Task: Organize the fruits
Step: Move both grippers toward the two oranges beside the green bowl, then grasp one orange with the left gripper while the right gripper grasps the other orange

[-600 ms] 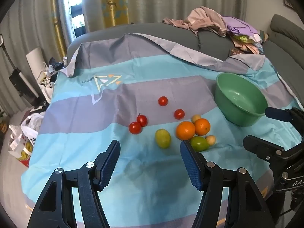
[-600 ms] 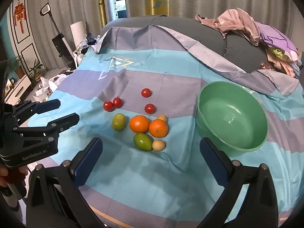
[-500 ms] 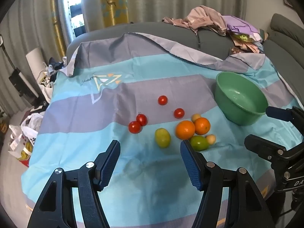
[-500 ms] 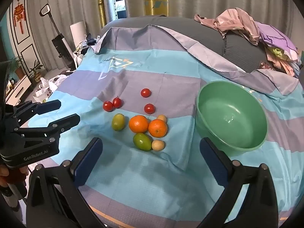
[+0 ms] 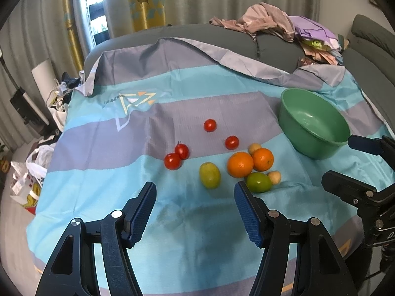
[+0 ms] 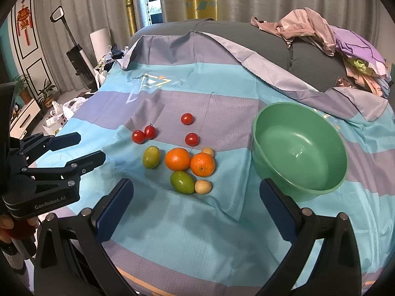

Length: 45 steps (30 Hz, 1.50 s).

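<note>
Left claw (image 5: pixel 195 198): held wide apart, nothing gripped; ribbed blue pads on black plastic arms.
Right claw (image 6: pixel 196 197): spread open and empty, above the striped cloth (image 6: pixel 197 234).
Fruits: two dimpled oranges (image 6: pixel 177 159) touching; two smooth green oval fruits (image 6: pixel 182 182); four glossy red tomatoes (image 6: pixel 187 118); two small tan round fruits (image 6: pixel 203 186); all loose on the cloth.
Bowl (image 6: pixel 300 148): green plastic, round, empty, right of the fruits.
Right view only: upright vacuum (image 6: pixel 74 49), red wall ornament (image 6: pixel 23 22).
Surroundings: crumpled clothes (image 5: pixel 279 27) piled on the grey sofa behind.
</note>
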Tool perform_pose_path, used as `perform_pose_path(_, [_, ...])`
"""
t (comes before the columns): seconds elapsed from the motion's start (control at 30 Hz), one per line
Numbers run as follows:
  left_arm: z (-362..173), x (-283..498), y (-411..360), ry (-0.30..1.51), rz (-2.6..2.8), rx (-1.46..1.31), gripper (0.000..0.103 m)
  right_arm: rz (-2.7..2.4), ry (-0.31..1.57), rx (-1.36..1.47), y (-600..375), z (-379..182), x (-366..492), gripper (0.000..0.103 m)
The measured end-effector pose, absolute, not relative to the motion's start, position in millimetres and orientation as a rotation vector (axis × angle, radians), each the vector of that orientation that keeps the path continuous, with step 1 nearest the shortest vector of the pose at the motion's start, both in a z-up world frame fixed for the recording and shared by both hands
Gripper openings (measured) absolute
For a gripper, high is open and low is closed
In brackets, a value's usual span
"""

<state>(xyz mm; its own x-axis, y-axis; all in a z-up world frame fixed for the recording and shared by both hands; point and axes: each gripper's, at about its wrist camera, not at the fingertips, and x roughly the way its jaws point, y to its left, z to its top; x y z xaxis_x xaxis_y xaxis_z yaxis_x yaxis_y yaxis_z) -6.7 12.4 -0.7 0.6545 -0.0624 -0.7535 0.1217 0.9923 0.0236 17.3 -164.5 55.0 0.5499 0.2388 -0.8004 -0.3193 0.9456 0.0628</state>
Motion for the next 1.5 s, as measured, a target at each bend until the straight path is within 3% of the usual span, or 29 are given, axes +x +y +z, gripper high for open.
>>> perform_pose_path(0.47, [-11, -2, 8, 0.865, -0.107, 0.084, 0.066, 0.355, 1.027, -0.017, -167, 44, 21, 0.103])
perform_pose_path(1.0, [-25, 16, 15, 0.895, -0.192, -0.019, 0.066, 0.376, 1.0, -0.007, -173, 23, 33, 0.102])
perform_pose_path(1.5, [-66, 38, 25, 0.968, -0.34, -0.177, 0.066, 0.463, 1.053, 0.027, -176, -25, 45, 0.068])
